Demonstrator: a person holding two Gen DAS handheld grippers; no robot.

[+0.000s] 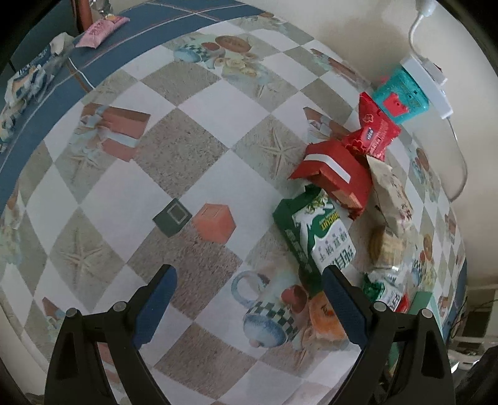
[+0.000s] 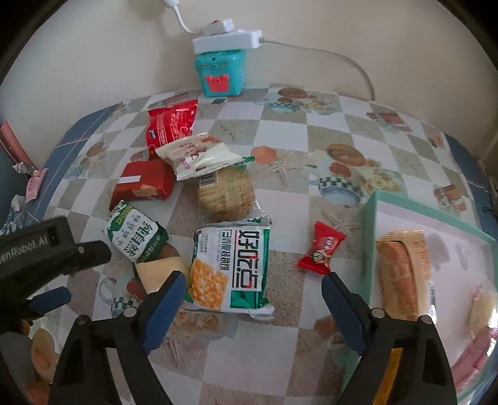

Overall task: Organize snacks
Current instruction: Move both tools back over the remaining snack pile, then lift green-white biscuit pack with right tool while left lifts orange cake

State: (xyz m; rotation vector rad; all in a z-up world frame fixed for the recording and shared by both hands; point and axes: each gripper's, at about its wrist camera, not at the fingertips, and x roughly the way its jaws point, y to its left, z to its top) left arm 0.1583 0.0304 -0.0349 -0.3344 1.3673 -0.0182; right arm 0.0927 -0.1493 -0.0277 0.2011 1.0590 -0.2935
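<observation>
Snack packets lie on a patterned tablecloth. In the right wrist view my right gripper (image 2: 252, 282) is open and empty over a green-and-white cracker packet (image 2: 230, 264), with a small red candy (image 2: 320, 252) just right of it. Behind are a round biscuit pack (image 2: 225, 193), a white packet (image 2: 202, 155), a red packet (image 2: 172, 126), a red box-like pack (image 2: 143, 183) and a green-white packet (image 2: 135, 235). My left gripper (image 1: 249, 278) is open and empty; its right finger is next to the green-white packet (image 1: 314, 230). The red pack (image 1: 336, 174) lies beyond.
A teal-rimmed tray (image 2: 370, 249) at right holds an orange wrapped snack (image 2: 404, 274). A teal toy box (image 2: 221, 73) and a white power strip (image 2: 227, 40) stand against the wall. A pink packet (image 1: 101, 29) lies at the far table edge.
</observation>
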